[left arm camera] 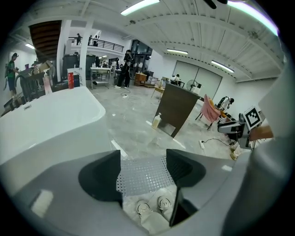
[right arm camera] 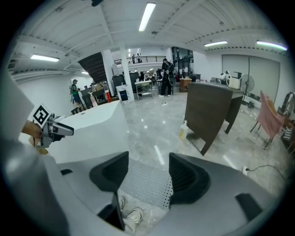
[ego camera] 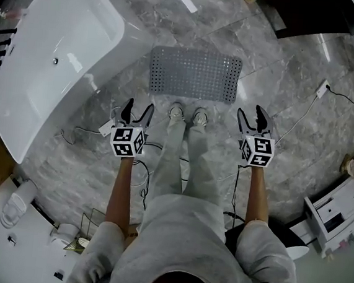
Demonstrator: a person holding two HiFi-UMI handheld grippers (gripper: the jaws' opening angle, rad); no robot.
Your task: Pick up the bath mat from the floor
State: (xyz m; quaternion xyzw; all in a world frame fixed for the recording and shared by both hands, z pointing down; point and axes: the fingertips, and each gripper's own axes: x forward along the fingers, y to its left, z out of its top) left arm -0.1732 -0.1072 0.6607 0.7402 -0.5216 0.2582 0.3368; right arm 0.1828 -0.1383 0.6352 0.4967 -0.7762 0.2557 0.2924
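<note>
A grey perforated bath mat [ego camera: 194,75] lies flat on the marble floor, just beyond the person's white shoes [ego camera: 188,114]. My left gripper [ego camera: 136,111] is held at waist height left of the legs, jaws open and empty. My right gripper [ego camera: 253,118] is level with it on the right, also open and empty. Both point toward the mat from well above it. The left gripper view frames the mat [left arm camera: 144,176] between its open jaws, and the mat [right arm camera: 146,185] shows likewise in the right gripper view.
A white bathtub [ego camera: 44,63] stands left of the mat. A power strip [ego camera: 322,89] with a black cable lies on the floor at right. A white cabinet [ego camera: 338,215] sits at lower right. A dark partition [right arm camera: 208,115] with a bottle [right arm camera: 183,130] beside it stands beyond the mat.
</note>
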